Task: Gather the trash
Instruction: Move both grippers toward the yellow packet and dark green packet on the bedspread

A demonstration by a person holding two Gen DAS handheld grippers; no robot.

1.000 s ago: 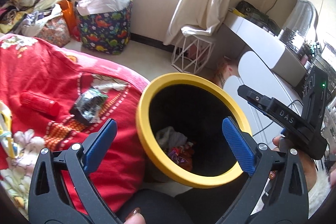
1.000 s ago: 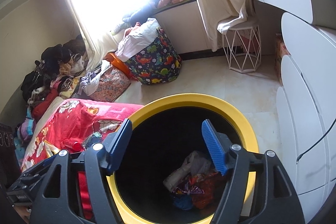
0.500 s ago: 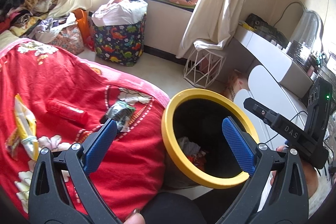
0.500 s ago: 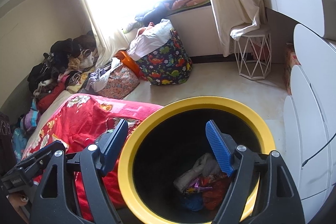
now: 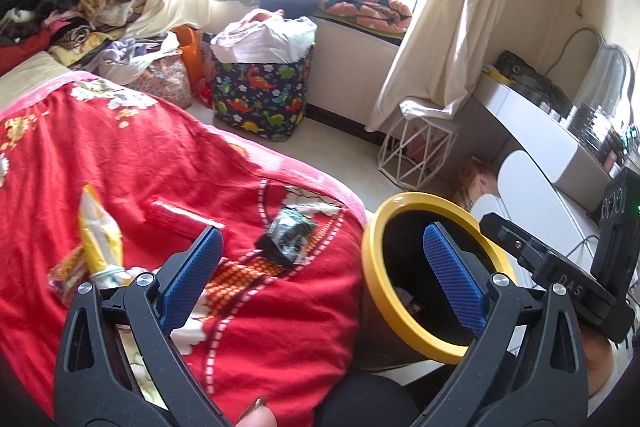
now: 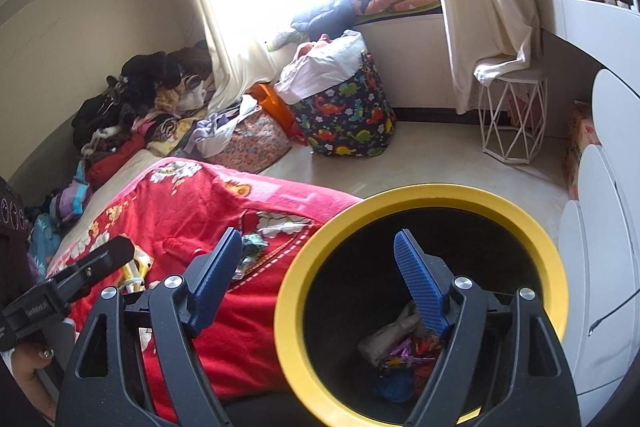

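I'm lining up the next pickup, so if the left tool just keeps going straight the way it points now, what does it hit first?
Probably the red blanket on the bed, close to the dark crumpled wrapper. The left tool is open and empty. Its right finger overlaps the yellow-rimmed bin in the picture, but depth there is unclear.

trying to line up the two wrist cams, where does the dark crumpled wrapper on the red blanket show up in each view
Left wrist: the dark crumpled wrapper lies just above centre on the red blanket, left of the yellow-rimmed bin.
Right wrist: only a sliver of it shows left of centre, beside the left blue pad, left of the bin.
Shared landmark: the dinosaur-print basket near the window.
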